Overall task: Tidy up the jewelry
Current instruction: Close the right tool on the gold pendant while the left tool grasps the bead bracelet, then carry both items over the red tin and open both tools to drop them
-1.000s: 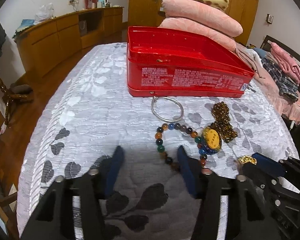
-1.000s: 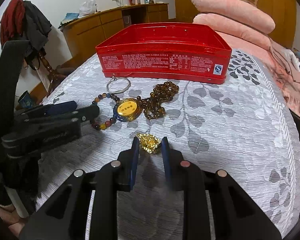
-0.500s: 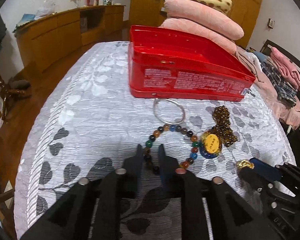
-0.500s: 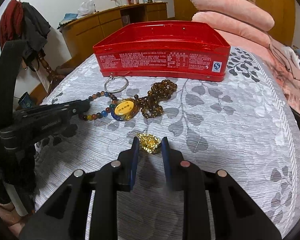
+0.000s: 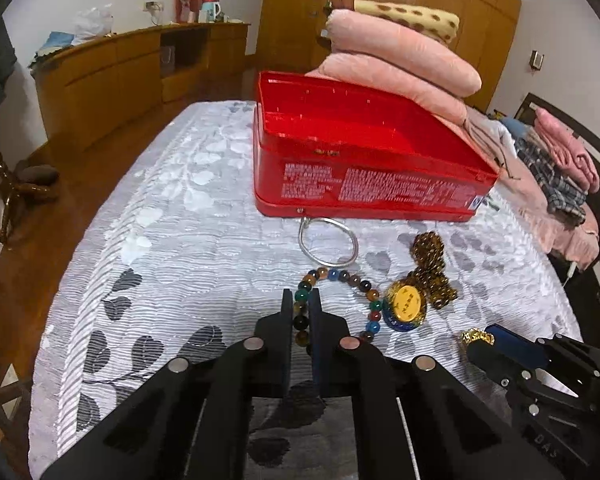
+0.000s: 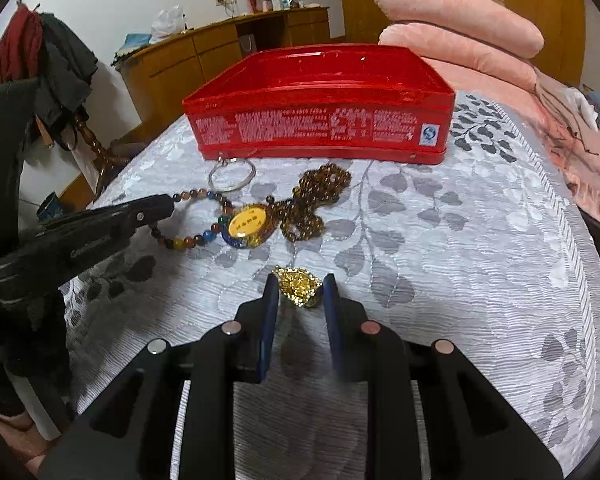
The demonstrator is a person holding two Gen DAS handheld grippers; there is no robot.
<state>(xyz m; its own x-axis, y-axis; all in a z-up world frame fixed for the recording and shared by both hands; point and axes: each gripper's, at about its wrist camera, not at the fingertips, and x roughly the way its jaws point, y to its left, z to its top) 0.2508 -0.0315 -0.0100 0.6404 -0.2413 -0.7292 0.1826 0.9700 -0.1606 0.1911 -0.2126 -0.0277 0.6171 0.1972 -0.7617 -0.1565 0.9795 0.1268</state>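
Left wrist view: left claw (image 5: 301, 312), wide apart a second ago, now clamped on the near arc of the multicoloured round-bead bracelet (image 5: 342, 276), which lies on the grey leaf-patterned bedspread (image 5: 172, 240). Thin silver bangle (image 5: 328, 242) touches the open red metal tin (image 5: 364, 184) behind. Grasp looks made; lifting into the tin likely follows.

Right wrist view: right claw (image 6: 300, 292) unchanged, pinching the small crumpled gold chain piece (image 6: 298, 286). Yellow-faced round pendant (image 6: 247, 224) and brown bead string (image 6: 312, 204) lie untouched beyond, near the tin.

Both wrist views look steeply down, close, sharing the red tin (image 5: 364, 168) and bedspread (image 6: 460, 240)
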